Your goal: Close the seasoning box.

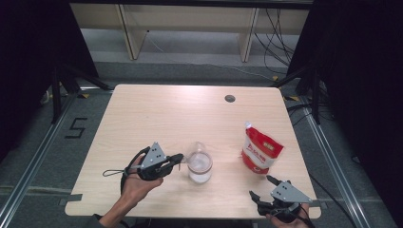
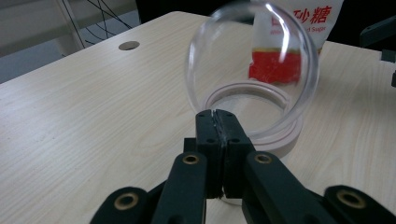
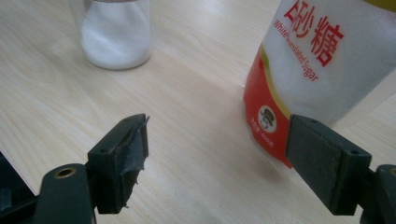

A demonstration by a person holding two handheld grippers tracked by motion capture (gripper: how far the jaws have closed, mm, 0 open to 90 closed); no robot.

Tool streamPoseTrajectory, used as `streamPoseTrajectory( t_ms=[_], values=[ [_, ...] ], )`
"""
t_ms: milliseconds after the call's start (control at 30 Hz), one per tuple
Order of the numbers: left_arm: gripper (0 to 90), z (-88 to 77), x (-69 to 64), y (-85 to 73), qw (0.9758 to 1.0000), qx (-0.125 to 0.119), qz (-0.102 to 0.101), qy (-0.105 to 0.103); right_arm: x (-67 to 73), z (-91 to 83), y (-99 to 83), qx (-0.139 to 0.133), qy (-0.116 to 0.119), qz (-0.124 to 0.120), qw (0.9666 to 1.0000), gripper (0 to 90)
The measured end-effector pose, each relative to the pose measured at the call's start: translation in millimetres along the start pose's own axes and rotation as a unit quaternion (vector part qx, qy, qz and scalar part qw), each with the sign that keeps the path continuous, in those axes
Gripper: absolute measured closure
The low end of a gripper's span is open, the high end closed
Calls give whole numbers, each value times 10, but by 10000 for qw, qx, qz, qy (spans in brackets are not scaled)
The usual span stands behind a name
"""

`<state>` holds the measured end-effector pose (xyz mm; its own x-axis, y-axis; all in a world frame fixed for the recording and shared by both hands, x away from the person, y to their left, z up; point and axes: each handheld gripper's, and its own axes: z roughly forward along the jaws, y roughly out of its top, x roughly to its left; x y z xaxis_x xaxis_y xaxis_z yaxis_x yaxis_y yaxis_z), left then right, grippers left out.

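Pale wood-grain table with rounded corners and a round cable hole near its far edge. It stands on a grey floor with metal rails on both sides, black curtains left and right, and some light wooden furniture legs plus loose cables along the back wall.

Taking the glass jar as the landmark: it sits toward the near side of the table, part-filled with something white. Its clear hinged lid is tipped up and open. The left gripper is right at the jar's left side, jaws pinched together on what looks like the lid's little tab or edge. In the left gripper view the jaws hide the exact contact, so I can't be sure which part is nipped.

The red and white sugar bag stands to the right of the jar, a bit apart from it. Its top is cut off in the right gripper view and only partly readable through the lid. The right gripper sits nearer the table's front edge than the jar, off to the right, jaws spread wide with nothing between them, pointing at the bag. The person's right hand is mostly cut off at the bottom of the high view.
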<state>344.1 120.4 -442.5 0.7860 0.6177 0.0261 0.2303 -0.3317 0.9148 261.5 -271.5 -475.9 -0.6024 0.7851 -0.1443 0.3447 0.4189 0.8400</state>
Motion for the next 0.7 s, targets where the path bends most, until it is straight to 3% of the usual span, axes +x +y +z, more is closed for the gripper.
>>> streamPoseTrajectory(
  t_ms=[100, 267, 333, 367, 400, 433, 467, 500, 533, 700],
  values=[
    [832, 1, -2, 0, 10000, -23, -69, -66, -12, 6, 2, -71, -40, -145, 9999, 222],
    [664, -42, 10, -11, 9992, -74, -327, -230, -7, 0, 6, -90, -38, -106, 9999, 223],
    [618, -67, 20, -18, 9993, -70, -274, -262, -19, 2, 8, -128, -62, -212, 9997, 223],
    [596, -79, 14, -28, 9992, -48, -307, -233, -16, 1, 8, -121, -67, -190, 9997, 223],
    [567, -93, 14, -35, 9994, -27, -275, -208, 21, -9, 3, -21, -20, 60, 10000, 222],
    [552, -104, 7, -46, 9992, -21, -346, -185, -2, -2, 7, -87, -47, -92, 9999, 222],
    [538, -107, 11, -52, 9992, -26, -340, -212, -4, 4, 6, -119, -52, -107, 9999, 222],
    [518, -110, -1, -61, 9987, -32, -475, -195, -3, 4, 7, -118, -50, -107, 9999, 222],
    [492, -114, 10, -63, 9989, -29, -409, -210, 5, -1, 8, -63, -23, -52, 10000, 222],
    [353, -144, -23, -84, 9982, 9, -567, -191, -1, 5, 6, -106, -34, -100, 9999, 222]
  ],
)
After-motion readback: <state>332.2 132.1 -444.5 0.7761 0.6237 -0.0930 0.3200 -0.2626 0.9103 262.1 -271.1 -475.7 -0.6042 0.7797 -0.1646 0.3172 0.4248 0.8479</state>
